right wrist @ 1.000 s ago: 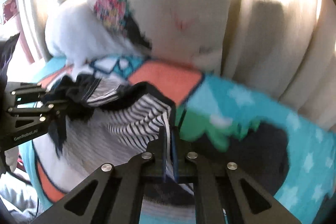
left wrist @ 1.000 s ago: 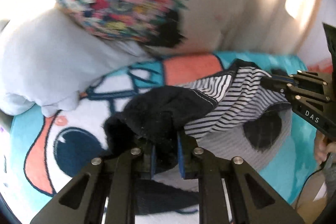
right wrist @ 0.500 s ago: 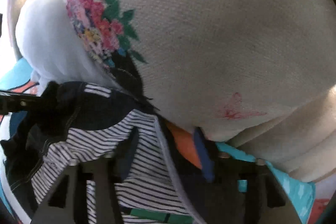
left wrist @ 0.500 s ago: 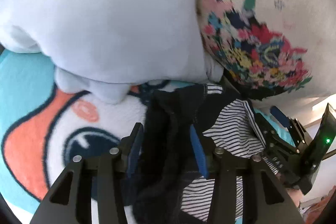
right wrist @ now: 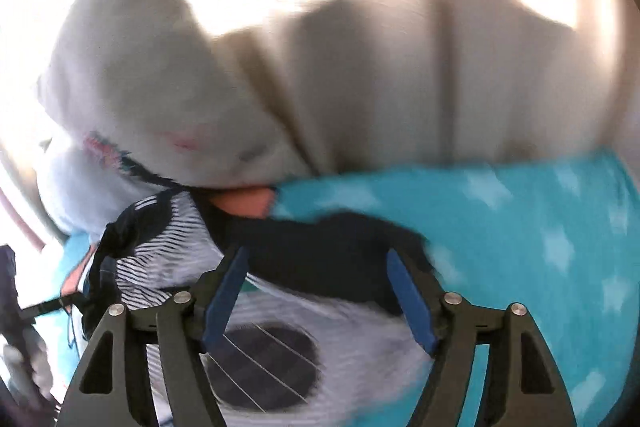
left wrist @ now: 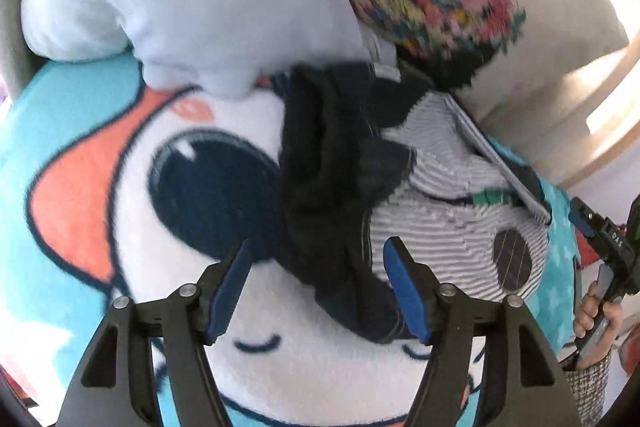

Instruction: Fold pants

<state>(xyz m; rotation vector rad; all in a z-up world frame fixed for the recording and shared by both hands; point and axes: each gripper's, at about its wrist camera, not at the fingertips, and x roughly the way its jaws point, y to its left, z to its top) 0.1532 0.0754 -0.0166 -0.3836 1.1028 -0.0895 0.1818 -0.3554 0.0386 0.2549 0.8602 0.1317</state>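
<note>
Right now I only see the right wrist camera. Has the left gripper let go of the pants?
Observer: Yes. The left gripper is open. Its jaws have just been opening, and the dark part of the pants lies loose between them, not pinched.
Operator: What is that dark part lying on?
Observer: On the blanket, right beside a big cartoon eye printed on it.
Operator: Any marker on the striped side I could aim for?
Observer: A short green band shows on the striped part, near its folded edge.
</note>
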